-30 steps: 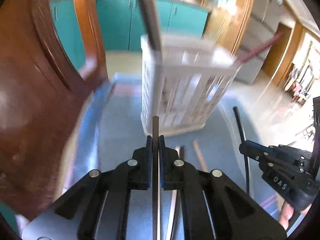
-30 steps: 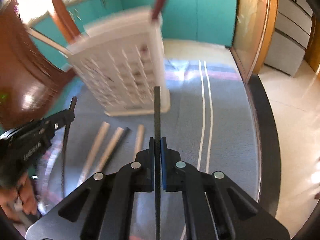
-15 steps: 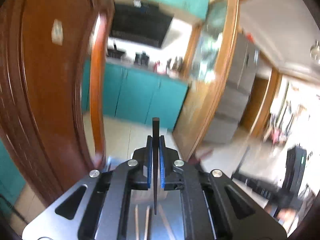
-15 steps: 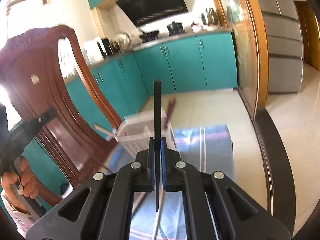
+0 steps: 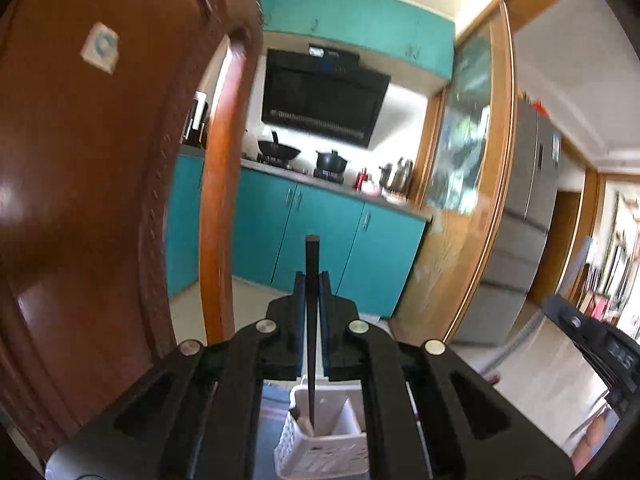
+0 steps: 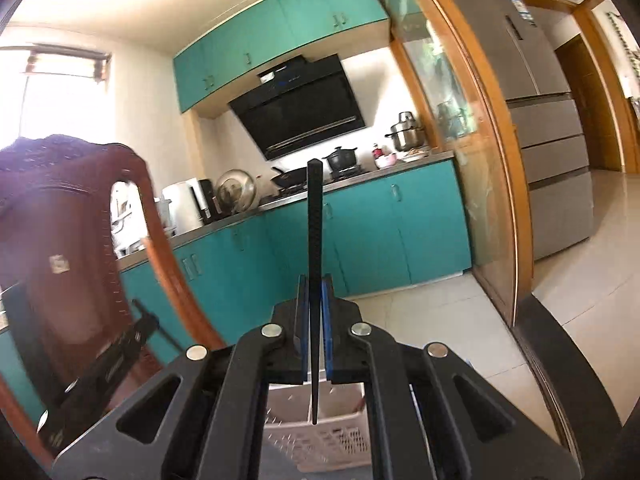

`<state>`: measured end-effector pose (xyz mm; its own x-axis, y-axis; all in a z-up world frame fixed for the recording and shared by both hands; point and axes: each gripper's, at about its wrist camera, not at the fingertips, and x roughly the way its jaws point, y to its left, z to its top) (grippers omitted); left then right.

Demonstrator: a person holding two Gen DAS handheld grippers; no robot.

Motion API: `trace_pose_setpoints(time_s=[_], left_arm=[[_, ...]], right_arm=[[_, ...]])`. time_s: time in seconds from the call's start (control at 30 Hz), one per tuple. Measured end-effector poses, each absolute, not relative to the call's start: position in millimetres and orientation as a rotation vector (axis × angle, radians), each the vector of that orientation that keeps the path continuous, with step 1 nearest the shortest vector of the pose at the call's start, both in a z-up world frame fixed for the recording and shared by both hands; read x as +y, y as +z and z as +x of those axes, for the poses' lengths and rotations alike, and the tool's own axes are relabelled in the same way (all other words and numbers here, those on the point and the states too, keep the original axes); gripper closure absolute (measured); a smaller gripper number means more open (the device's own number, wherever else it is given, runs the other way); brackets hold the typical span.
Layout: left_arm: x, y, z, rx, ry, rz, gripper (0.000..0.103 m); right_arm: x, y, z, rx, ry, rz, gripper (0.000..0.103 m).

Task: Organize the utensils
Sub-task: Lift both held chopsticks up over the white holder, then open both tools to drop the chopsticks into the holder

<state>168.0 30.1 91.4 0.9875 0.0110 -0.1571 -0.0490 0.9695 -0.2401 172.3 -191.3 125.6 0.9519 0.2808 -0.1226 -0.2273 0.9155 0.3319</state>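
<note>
Left wrist view shows the left gripper (image 5: 311, 304) clamped on a black chopstick (image 5: 310, 344) above the white basket (image 5: 320, 456); recommend lowering it vertically into a compartment.

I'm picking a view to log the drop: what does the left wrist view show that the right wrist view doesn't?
Left only: a dark utensil already in the basket, and the basket's divider. Right only: a window and kettle. Both: a black chopstick clamped upright, tip over the white basket.
</note>
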Motion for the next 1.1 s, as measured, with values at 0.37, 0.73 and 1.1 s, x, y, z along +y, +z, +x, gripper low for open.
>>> trace_pose_setpoints(time_s=[0.37, 0.73, 1.1], left_arm=[[22, 57, 189, 0.246, 0.014, -0.179, 0.096], [22, 50, 186, 0.284, -0.027, -0.167, 0.092], [50, 49, 120, 0.141, -0.008, -0.21, 0.067]], right_arm=[[-172, 71, 206, 0.274, 0.263, 0.272, 0.097], [-170, 63, 193, 0.339, 0.241, 0.257, 0.077], [-208, 56, 113, 0.223, 0.233, 0.258, 0.062]])
